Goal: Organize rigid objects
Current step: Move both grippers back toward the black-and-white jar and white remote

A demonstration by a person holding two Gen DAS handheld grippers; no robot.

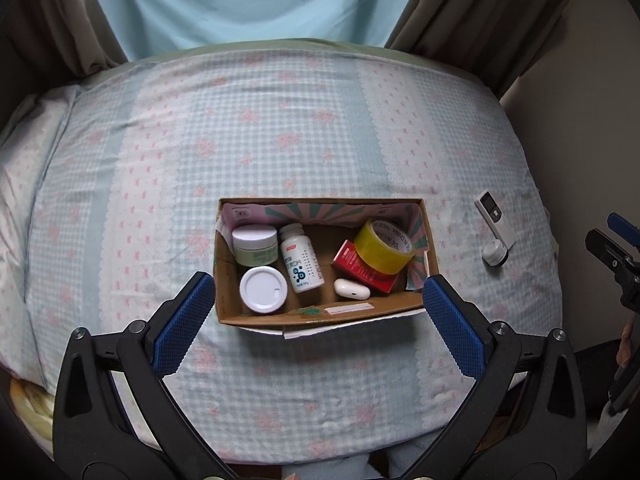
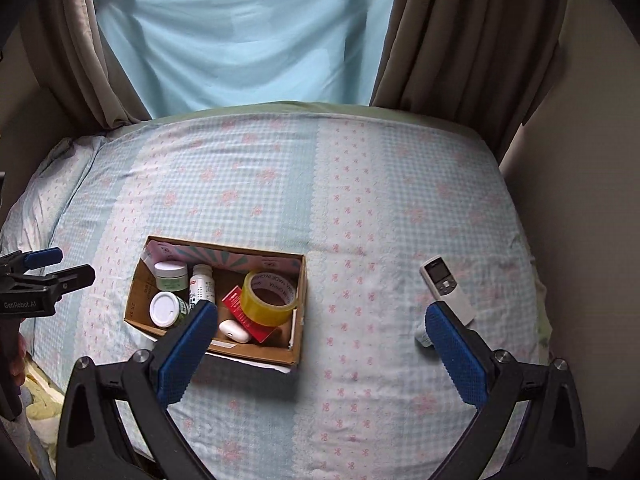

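Note:
An open cardboard box (image 1: 320, 314) (image 2: 294, 340) sits on the bed. Inside lie a yellow tape roll (image 1: 384, 247) (image 2: 270, 294), a red carton (image 1: 362, 268), a white earbud case (image 1: 352, 289) (image 2: 234, 330), a white bottle (image 1: 301, 258), a green jar (image 1: 256, 246) and a white-lidded jar (image 1: 263, 290). Right of the box, a white remote (image 1: 495, 219) (image 2: 448, 286) and a small white jar (image 1: 495, 252) rest on the sheet. My left gripper (image 1: 318, 308) hovers open before the box. My right gripper (image 2: 320, 334) stands open; its right finger hides most of the small jar.
The bed carries a blue checked sheet (image 1: 280, 140) with pink flowers. Brown curtains (image 2: 460, 40) and a light blue drape (image 2: 240, 32) hang behind it. A wall (image 2: 580, 200) borders the bed's right side. A pillow (image 1: 28, 140) lies at far left.

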